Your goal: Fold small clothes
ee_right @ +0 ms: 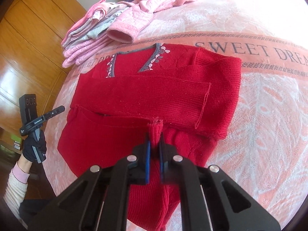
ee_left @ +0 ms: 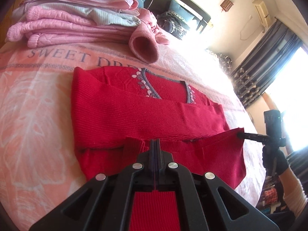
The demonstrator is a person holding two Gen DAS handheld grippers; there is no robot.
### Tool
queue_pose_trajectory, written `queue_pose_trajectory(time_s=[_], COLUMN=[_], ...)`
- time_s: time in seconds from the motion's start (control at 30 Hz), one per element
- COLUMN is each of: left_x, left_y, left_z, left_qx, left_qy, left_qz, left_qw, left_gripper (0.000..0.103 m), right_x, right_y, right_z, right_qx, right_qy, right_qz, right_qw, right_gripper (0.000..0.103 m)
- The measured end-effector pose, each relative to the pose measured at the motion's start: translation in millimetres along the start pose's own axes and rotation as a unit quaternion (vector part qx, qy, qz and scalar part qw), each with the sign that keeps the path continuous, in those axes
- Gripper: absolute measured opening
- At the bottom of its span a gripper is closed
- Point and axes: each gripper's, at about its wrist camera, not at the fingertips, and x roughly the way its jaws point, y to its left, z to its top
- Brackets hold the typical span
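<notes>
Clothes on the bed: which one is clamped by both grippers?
The red sweater, the only red garment, spread flat with sleeves folded across. The left gripper and right gripper pinch its near hem. The pink folded stack lies untouched behind it.

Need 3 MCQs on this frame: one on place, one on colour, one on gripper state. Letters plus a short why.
1. Where is the stack of folded pink clothes relative to the red sweater?
A. Beyond its neckline, on the bedspread
B. On top of it
C. On the floor

2. What colour is the trim on the sweater's neckline?
A. Yellow
B. Grey
C. Green

3. What is the state of the left gripper and right gripper?
A. Both open, off the cloth
B. Only the left is shut
C. Both shut on the sweater's hem

Answers:
1 A: the stack sits past the collar on the "SWEET DREAMS" bedspread.
2 B: a grey band with pink flowers edges the V-neck.
3 C: red knit is pinched between each pair of jaws.
</notes>
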Motion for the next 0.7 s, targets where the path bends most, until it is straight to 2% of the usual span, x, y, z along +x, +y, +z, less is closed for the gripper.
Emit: queue_pose_trajectory(time_s=[0.03, 0.1, 0.17, 0.23, 0.3, 0.37, 0.43, 0.5, 0.53, 0.57, 0.63, 0.7], left_x=[2.5, 8.3, 16.3, 23.3, 30.0, 38.7, 43.8, 41.0, 39.3, 37.6, 33.9, 26.4], left_y=[-1.9, -7.9, -15.1, -22.6, -26.6, -25.9, -19.2, -14.9, -13.5, -13.1, -14.3, -12.2], left_z=[-1.6, -5.6, -11.4, -16.9, -21.1, -23.7, -25.4, -25.0, -24.1, -23.2, -23.1, -22.6], left_qx=[0.012, 0.040, 0.075, 0.109, 0.131, 0.142, 0.135, 0.122, 0.117, 0.115, 0.117, 0.099], left_qy=[0.011, 0.027, 0.047, 0.054, 0.064, 0.077, 0.083, 0.072, 0.070, 0.069, 0.063, 0.048], left_qz=[0.007, 0.042, 0.084, 0.126, 0.142, 0.178, 0.184, 0.170, 0.157, 0.153, 0.138, 0.110], left_qw=[0.9998, 0.9979, 0.9926, 0.9846, 0.9790, 0.9706, 0.9700, 0.9752, 0.9781, 0.9792, 0.9814, 0.9878], left_gripper=[0.000, 0.009, 0.040, 0.054, 0.055, 0.057, 0.058, 0.046, 0.024, 0.014, 0.008, 0.007], right_x=[3.7, 10.1, 15.5, 18.6, 19.9, 21.7, 22.5, 22.1, 21.3, 20.2, 16.9, 12.6], right_y=[0.1, -1.7, -1.7, -1.6, -0.9, -0.2, -0.7, -1.3, -1.6, -2.4, -5.0, -7.0], right_z=[-0.1, -1.2, -1.3, -1.1, -1.6, -1.5, -1.1, -1.2, -1.2, -1.2, -0.6, 0.1], right_qx=[0.001, 0.002, 0.007, 0.010, 0.010, 0.010, 0.012, 0.013, 0.014, 0.014, 0.020, 0.025], right_qy=[0.004, 0.014, 0.019, 0.022, 0.023, 0.023, 0.024, 0.023, 0.023, 0.022, 0.018, 0.012], right_qz=[-0.002, -0.006, -0.007, -0.006, -0.005, -0.005, -0.005, -0.003, -0.003, -0.002, 0.004, 0.011], right_qw=[1.000, 1.000, 1.000, 1.000, 1.000, 1.000, 1.000, 1.000, 1.000, 1.000, 1.000, 1.000], right_gripper=[0.006, 0.006, 0.006, 0.006, 0.006, 0.006, 0.006, 0.006, 0.006, 0.006, 0.006, 0.006])
